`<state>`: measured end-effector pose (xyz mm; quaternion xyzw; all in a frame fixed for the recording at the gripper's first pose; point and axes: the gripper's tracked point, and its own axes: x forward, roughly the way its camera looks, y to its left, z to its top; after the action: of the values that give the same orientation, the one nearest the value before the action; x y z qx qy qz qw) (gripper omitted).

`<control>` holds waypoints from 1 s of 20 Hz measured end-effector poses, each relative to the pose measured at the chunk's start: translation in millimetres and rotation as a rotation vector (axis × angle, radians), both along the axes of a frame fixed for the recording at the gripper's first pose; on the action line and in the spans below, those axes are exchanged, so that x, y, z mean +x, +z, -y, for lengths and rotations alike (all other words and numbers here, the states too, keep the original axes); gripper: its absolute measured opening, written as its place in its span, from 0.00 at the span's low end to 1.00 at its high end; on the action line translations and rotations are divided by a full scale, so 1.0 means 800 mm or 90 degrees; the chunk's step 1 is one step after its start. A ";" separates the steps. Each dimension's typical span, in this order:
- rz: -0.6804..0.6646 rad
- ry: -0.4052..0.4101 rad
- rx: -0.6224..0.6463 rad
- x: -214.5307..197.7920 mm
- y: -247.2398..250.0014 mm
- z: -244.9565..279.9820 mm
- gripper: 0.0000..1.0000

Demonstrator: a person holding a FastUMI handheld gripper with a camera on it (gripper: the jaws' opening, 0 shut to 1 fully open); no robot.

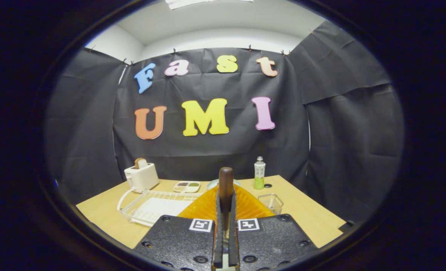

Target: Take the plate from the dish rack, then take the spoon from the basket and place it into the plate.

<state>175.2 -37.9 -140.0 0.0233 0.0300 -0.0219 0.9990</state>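
wood table (pixel 313 214): dish rack (pixel 151 206) empty, plate (pixel 223 183) out; claw (pixel 225 210) clamps spoon (pixel 225 188) at frame centre; placing remains.

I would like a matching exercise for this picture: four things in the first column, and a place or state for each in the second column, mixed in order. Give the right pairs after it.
Things:
1. spoon
2. toaster
3. bottle
4. dish rack

Places or states:
A. stands at the back of the table, beyond the small wire basket
B. clamped between the two fingers of the gripper, brown handle pointing up
C. lies on the table with no plate in it, in front of the toaster
D. stands at the table's far corner, with bread in its slot

Pairs: 1-B, 2-D, 3-A, 4-C
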 end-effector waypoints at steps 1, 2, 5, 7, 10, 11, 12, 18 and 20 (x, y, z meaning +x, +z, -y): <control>0.002 0.006 -0.001 -0.011 -0.014 -0.012 0.11; 0.000 0.016 -0.003 -0.021 -0.029 -0.028 0.11; 0.002 0.024 0.038 -0.035 -0.067 -0.053 0.11; 0.027 0.020 0.055 -0.035 -0.078 -0.064 0.11; 0.048 0.004 0.067 -0.032 -0.107 -0.074 0.11; 0.046 -0.001 0.070 -0.030 -0.118 -0.076 0.11; 0.041 -0.006 0.070 -0.027 -0.129 -0.077 0.11; 0.025 -0.036 0.061 -0.021 -0.160 -0.057 0.14; 0.020 -0.052 0.053 -0.023 -0.162 -0.040 0.16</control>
<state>156.7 -5.8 -269.9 0.0665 0.0144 -0.0608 0.9958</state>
